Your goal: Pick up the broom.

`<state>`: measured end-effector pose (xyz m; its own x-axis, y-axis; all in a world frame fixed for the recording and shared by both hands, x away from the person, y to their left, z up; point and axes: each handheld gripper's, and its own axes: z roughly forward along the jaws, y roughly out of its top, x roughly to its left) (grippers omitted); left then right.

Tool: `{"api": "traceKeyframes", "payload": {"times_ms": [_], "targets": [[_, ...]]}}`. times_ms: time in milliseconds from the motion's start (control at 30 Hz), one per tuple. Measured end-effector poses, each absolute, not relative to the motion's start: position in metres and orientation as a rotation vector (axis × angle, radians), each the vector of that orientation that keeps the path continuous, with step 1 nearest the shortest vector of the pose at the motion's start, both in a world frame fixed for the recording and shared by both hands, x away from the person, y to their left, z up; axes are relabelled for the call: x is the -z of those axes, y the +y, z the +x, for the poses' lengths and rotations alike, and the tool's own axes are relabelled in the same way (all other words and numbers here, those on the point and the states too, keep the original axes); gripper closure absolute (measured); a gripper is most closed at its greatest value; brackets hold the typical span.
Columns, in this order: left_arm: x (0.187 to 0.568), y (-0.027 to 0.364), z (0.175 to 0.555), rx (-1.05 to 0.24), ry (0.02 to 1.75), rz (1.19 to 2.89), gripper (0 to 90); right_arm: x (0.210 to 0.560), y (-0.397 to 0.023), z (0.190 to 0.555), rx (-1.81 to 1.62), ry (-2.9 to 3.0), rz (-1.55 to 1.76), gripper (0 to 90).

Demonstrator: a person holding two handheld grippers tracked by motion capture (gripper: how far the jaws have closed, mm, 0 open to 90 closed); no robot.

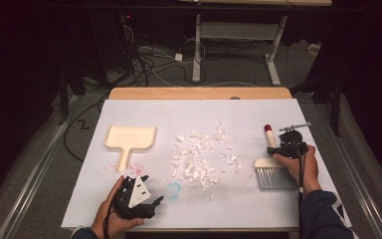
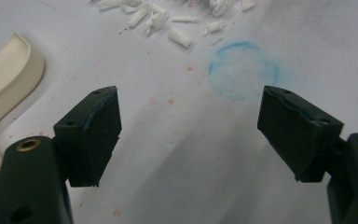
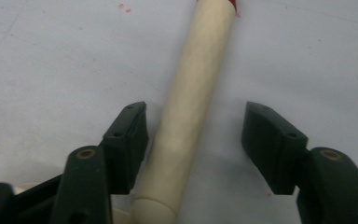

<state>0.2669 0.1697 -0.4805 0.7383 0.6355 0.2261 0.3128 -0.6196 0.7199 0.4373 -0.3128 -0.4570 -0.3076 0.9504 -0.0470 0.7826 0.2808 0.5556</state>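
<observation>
Presently right gripper open astride brush handle, left pad possibly touching; off-centre closing could roll it. Left gripper open, empty.

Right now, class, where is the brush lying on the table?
In the high view the brush lies at the table's right side, right of the white scraps, its cream handle between the right gripper's jaws.

one brush, one dustpan, one pile of white scraps, two tools
</observation>
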Motion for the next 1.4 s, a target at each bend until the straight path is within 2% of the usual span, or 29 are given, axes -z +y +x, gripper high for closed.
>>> {"api": "traceKeyframes", "payload": {"times_ms": [100,200,233,333,800,1167,1400], "targets": [[0.48,0.17,0.267,-0.62,0.711,2.263,20.3,0.457,-0.315,0.435,-0.66,2.185,1.569,56.9],[0.48,0.169,0.266,-0.626,0.711,2.264,20.4,0.458,-0.319,0.435,-0.683,2.179,1.579,59.7],[0.48,0.169,0.266,-0.627,0.709,2.265,20.4,0.458,-0.321,0.434,-0.69,2.185,1.567,65.1],[0.48,0.169,0.266,-0.624,0.707,2.268,20.4,0.457,-0.322,0.433,-0.678,2.186,1.546,71.3],[0.48,0.169,0.267,-0.62,0.712,2.267,20.3,0.454,-0.326,0.427,-0.733,2.169,1.52,71.8],[0.475,0.172,0.267,-0.592,0.748,2.2,19.9,0.415,-0.331,0.39,-0.967,2.078,1.365,71.8],[0.447,0.155,0.269,-0.451,0.759,2.032,19.9,0.376,-0.309,0.354,-1.151,2.046,1.196,71.8]]}}
